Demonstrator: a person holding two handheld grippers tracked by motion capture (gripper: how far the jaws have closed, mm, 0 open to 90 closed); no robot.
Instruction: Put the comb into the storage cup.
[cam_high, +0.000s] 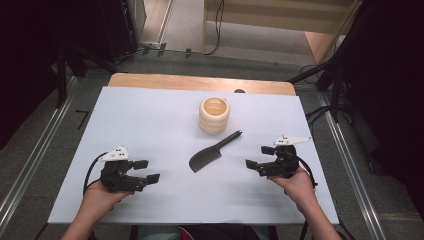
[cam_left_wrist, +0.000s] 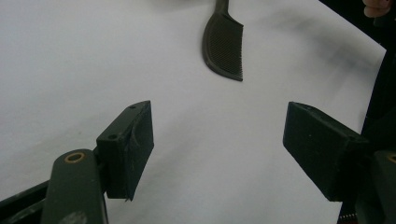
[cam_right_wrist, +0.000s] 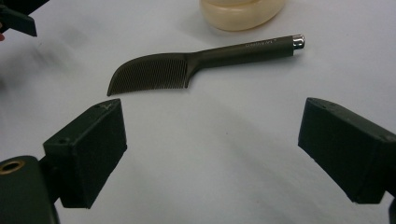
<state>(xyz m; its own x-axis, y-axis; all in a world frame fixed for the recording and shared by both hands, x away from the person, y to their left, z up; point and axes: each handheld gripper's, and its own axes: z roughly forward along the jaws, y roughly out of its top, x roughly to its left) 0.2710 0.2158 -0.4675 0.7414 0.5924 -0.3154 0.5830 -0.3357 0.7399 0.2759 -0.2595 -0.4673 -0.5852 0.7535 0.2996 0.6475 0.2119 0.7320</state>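
Nearest the person, both tools sit low over the white tabletop (cam_high: 150, 120), one on each side of the dark brown plastic comb with the long handle (cam_high: 212, 152). The left hand-held gripper (cam_high: 148, 171) has its jaws spread wide with nothing between them, and the right hand-held gripper (cam_high: 255, 164) is the same: wide open, empty, pointing in toward the comb.

The comb lies flat in the middle, its toothed head toward the person's side, its handle angled away and ending in a small silver cap. Just past the handle tip stands the cream ribbed round cup (cam_high: 214, 115), close to the comb but, as far as I can tell, not touching it.

My worry is that the comb is thin and lies flush on a smooth surface, so jaws closing from the side could just skate it along instead of gripping. Pushed handle-first, it heads straight for the cup and could bump or tip it. Pinching the teeth might bend them too; the handle looks like the safer bet.
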